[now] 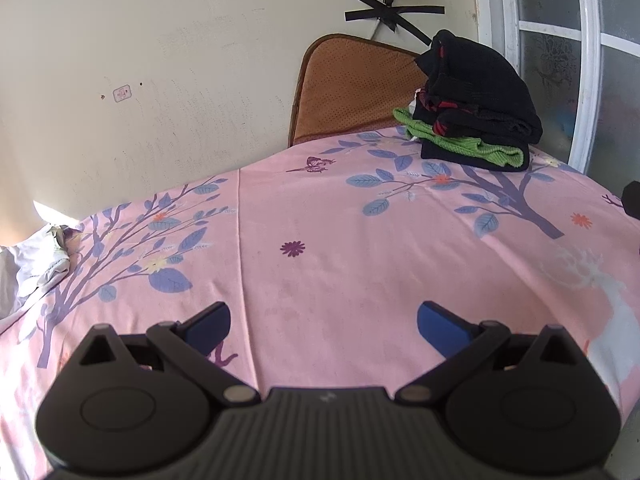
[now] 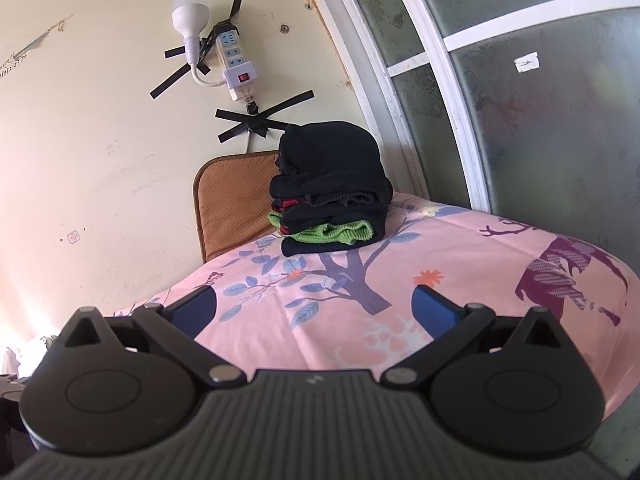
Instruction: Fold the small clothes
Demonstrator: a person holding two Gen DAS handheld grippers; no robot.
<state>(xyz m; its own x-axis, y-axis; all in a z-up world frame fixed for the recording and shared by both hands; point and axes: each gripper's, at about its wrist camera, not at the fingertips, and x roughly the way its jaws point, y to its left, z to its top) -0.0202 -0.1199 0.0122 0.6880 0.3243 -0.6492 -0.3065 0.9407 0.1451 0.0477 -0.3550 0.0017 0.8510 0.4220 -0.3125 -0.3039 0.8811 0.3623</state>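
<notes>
A stack of folded clothes [image 1: 476, 108], black with red and green pieces, sits at the far right corner of the pink flowered sheet [image 1: 340, 240]. The same stack of folded clothes [image 2: 332, 192] shows in the right wrist view, far ahead on the pink flowered sheet [image 2: 460, 264]. My left gripper [image 1: 323, 326] hangs open above bare sheet, blue pads wide apart, nothing between them. My right gripper [image 2: 314, 312] is open too, empty, low over the sheet and well short of the stack. A crumpled white cloth [image 1: 36, 264] lies at the sheet's left edge.
An orange-brown cushion [image 1: 352, 88] leans on the cream wall behind the stack. A power strip [image 2: 236, 64] with a bulb is taped to the wall. A white-framed frosted glass door [image 2: 520, 100] stands right of the bed. A dark object [image 1: 632, 200] pokes in at the right edge.
</notes>
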